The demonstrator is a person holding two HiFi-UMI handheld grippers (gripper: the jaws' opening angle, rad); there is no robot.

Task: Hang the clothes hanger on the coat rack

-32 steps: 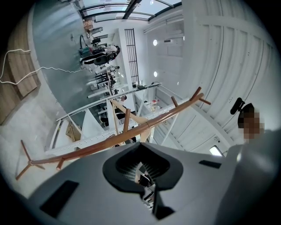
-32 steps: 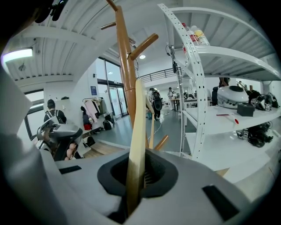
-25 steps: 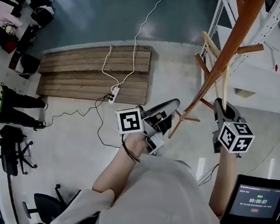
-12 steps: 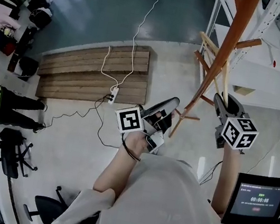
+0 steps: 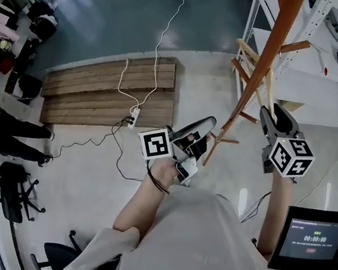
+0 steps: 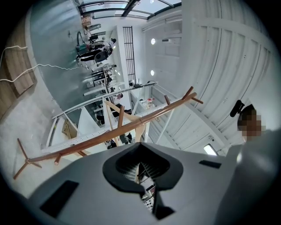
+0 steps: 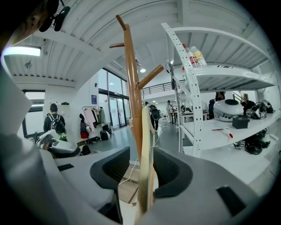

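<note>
While the clothes hanger [image 7: 145, 145] stands upright between the jaws of my right gripper [image 7: 140, 165], those jaws are opening, and neither pad presses on it. A clear gap shows on the left side of the pale wood and the right pad sits only just beside it. The hanger runs up close against the pole of the coat rack [image 7: 131, 88], its top ending just under one of the pegs that slants up to the right. I cannot make out its hook or whether it sits on that peg. From my head camera the same pale wood lies along the far side of the brown pole, between the rack and the white shelving [image 5: 263, 44].

My left gripper [image 6: 141, 166] points at the rack from the other side, well apart from the hanger. Its jaws are together, with only a thin slit between the black pads and nothing in them. Each gripper carries its marker cube, the left cube [image 5: 155, 143] near my wrist and the right cube [image 5: 291, 156] above my forearm.

Farther out, a wooden pallet [image 5: 113, 86] lies on the pale floor with a white cable leading to a power strip [image 5: 134, 117]. A small screen [image 5: 312, 239] sits at my lower right.
</note>
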